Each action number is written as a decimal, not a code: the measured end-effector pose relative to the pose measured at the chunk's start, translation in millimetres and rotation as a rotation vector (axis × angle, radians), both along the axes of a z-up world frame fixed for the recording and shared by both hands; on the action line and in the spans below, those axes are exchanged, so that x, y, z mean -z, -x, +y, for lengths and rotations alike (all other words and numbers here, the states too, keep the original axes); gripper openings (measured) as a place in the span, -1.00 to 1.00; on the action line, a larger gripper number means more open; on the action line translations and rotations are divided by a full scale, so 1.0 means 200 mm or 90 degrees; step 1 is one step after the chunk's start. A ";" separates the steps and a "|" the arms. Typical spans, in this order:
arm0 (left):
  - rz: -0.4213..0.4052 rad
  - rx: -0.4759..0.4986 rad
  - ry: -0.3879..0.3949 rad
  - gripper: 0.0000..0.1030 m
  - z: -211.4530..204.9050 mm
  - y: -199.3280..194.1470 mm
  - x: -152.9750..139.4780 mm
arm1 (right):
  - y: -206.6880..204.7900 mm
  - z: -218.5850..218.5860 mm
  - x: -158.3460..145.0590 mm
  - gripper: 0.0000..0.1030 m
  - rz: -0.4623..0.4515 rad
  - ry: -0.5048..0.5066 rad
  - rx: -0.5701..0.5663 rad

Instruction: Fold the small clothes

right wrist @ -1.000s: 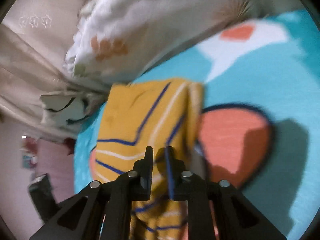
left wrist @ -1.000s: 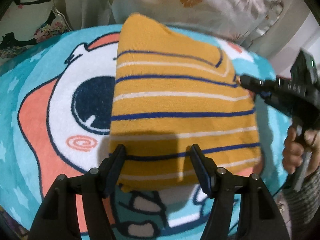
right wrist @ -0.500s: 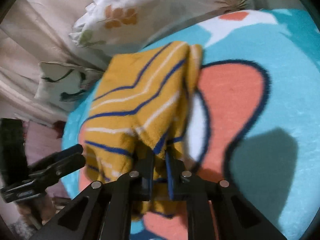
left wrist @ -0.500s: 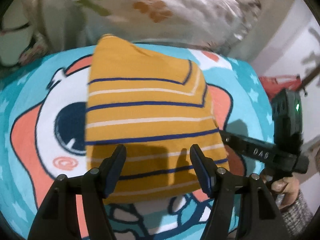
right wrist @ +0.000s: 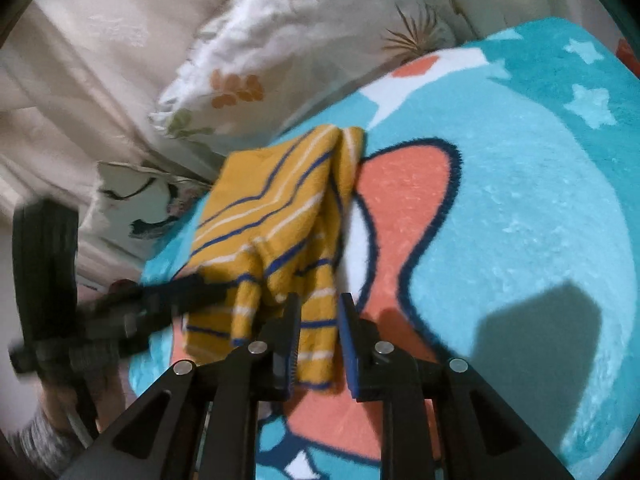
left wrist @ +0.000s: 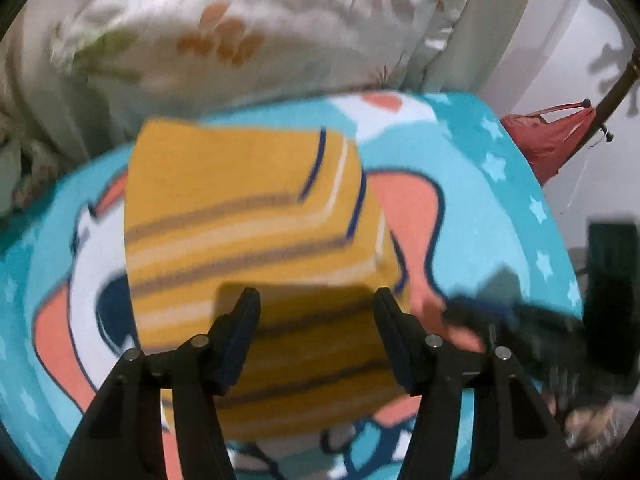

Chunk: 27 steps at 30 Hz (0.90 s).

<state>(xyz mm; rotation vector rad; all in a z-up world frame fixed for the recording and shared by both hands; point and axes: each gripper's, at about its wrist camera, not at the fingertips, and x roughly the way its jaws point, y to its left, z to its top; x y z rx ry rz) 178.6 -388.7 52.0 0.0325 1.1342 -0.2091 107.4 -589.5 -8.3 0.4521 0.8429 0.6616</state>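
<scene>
Folded striped garment (left wrist: 256, 240) — mustard yellow with navy and white bands — lies on the turquoise cartoon blanket (left wrist: 492, 216), its far edge near the floral pillow (left wrist: 248, 40). From the right wrist camera it reads as a stack of several layers, with one small flap (right wrist: 246, 308) curling loose at the near corner.

The left gripper (left wrist: 316, 336) hovers over the near edge of the pile with its jaws spread wide and nothing between them. The right gripper (right wrist: 318, 340) sits at the garment's near right corner, jaws parted by a modest gap; the striped edge lies in that gap, but the pads do not look pressed onto it, so I judge it released rather than held. In the left view this gripper is only a dark blur at the right side.

Risks from here, as I judge them: the loose flap is the weak point. If either tool drags across the top layer while pulling away, the knit could catch on a rubber pad and peel the fold open. The plush blanket grips the bottom layer, so a sideways nudge would shear the stack rather than slide it whole — leaving skewed edges. A pinch taken now would also have to catch every layer at the corner; grabbing only the upper ones would lift them off the rest. The two tools work close together near that corner and could knock each other.
</scene>
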 end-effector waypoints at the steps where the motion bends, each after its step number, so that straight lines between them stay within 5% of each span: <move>1: 0.003 0.006 -0.007 0.13 -0.02 -0.04 0.01 | 0.03 0.01 -0.01 -0.58 -0.009 0.001 -0.007; 9: 0.029 0.030 -0.060 0.21 -0.12 -0.24 0.21 | 0.13 0.11 -0.02 -0.58 -0.043 0.068 -0.032; 12: 0.035 0.047 -0.066 0.20 -0.14 -0.26 0.19 | 0.12 0.09 0.00 -0.58 -0.034 0.063 -0.024; 17: 0.035 0.033 -0.008 0.19 -0.10 -0.39 0.10 | 0.14 0.08 -0.04 -0.58 -0.053 0.038 -0.020; 24: 0.035 0.056 -0.076 0.25 -0.19 -0.47 0.22 | 0.16 0.18 0.00 -0.58 -0.048 0.052 -0.047; 27: 0.021 0.051 -0.046 0.25 -0.14 -0.43 0.13 | 0.16 0.19 -0.02 -0.58 -0.053 0.051 -0.051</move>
